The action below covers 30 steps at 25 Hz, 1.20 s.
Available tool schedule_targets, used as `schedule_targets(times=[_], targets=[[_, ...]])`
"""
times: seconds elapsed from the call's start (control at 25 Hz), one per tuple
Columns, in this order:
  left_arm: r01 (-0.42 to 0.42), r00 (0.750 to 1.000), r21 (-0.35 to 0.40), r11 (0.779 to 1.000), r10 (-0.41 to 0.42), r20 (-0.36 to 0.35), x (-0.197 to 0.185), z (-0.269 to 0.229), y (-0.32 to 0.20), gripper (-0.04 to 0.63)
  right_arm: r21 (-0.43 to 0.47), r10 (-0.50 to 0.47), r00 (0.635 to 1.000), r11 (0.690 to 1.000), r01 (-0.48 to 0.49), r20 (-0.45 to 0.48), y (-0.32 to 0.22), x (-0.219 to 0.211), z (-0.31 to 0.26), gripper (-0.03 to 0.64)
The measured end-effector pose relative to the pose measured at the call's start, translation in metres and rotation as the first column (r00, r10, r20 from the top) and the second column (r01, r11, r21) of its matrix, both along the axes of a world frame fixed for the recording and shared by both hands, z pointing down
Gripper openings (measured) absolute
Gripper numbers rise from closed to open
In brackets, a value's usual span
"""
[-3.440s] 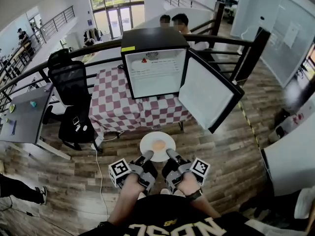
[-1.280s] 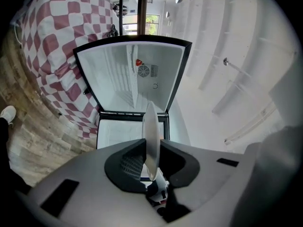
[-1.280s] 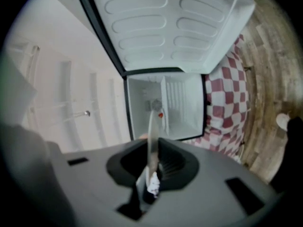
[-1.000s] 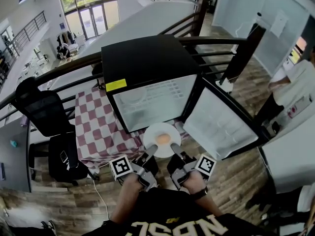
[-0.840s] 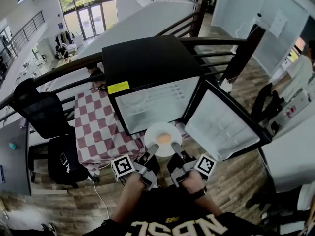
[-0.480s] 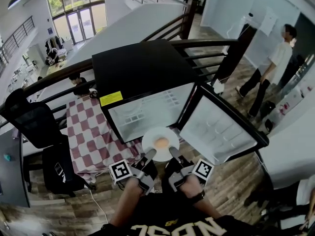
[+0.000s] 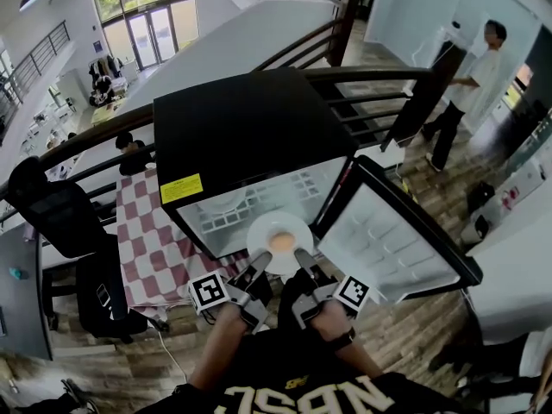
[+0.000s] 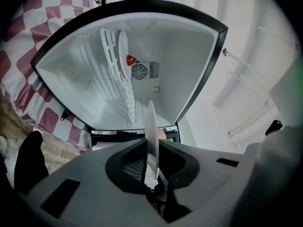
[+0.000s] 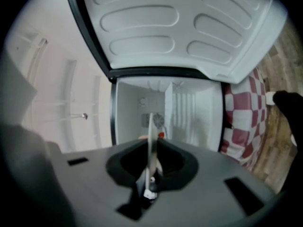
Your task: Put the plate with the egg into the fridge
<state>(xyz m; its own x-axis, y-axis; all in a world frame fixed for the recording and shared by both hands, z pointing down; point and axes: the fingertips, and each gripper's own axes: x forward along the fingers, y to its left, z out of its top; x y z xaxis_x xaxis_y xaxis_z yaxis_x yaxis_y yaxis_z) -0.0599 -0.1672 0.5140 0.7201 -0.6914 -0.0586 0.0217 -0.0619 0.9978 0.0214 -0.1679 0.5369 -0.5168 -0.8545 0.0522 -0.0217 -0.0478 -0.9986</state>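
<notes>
Our left tool (image 7: 258,264) grips the plate (image 7: 259,228) by its near rim | our right tool (image 7: 302,260) grips the same rim | egg (image 7: 280,241) lies mid-plate | we hold the plate at the mouth of the open fridge (image 7: 241,128) | door (image 7: 392,244) swung right

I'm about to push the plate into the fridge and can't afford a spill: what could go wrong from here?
1. The left gripper and right gripper pinch only the plate's near rim; a dip could slide the loose egg off.
2. The far rim may catch the wire shelf or what looks like a white dish lying on it.
3. The right gripper is close to the open door and could knock it.
</notes>
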Motion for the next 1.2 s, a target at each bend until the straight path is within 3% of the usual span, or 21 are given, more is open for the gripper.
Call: schedule_targets(times=[0.44,0.88,1.2], targets=[[0.011,0.996,0.003,1.0,-0.011,0.085,0.019,0.013,-0.059,0.054,-0.026,-0.005,0.993,1.0,0.002,-0.12,-0.059,0.017,0.019,0.054],[0.071,0.996,-0.051,0.996,-0.068,0.056,0.02,0.034,-0.094,0.054,-0.034,-0.007,0.995,0.999,0.003,-0.095,-0.096,0.02,0.029,0.054],[0.09,0.992,-0.039,0.995,-0.086,0.087,0.012,0.041,-0.109,0.054,-0.048,-0.049,0.994,0.998,0.044,-0.099,-0.113,0.011,0.033,0.054]])
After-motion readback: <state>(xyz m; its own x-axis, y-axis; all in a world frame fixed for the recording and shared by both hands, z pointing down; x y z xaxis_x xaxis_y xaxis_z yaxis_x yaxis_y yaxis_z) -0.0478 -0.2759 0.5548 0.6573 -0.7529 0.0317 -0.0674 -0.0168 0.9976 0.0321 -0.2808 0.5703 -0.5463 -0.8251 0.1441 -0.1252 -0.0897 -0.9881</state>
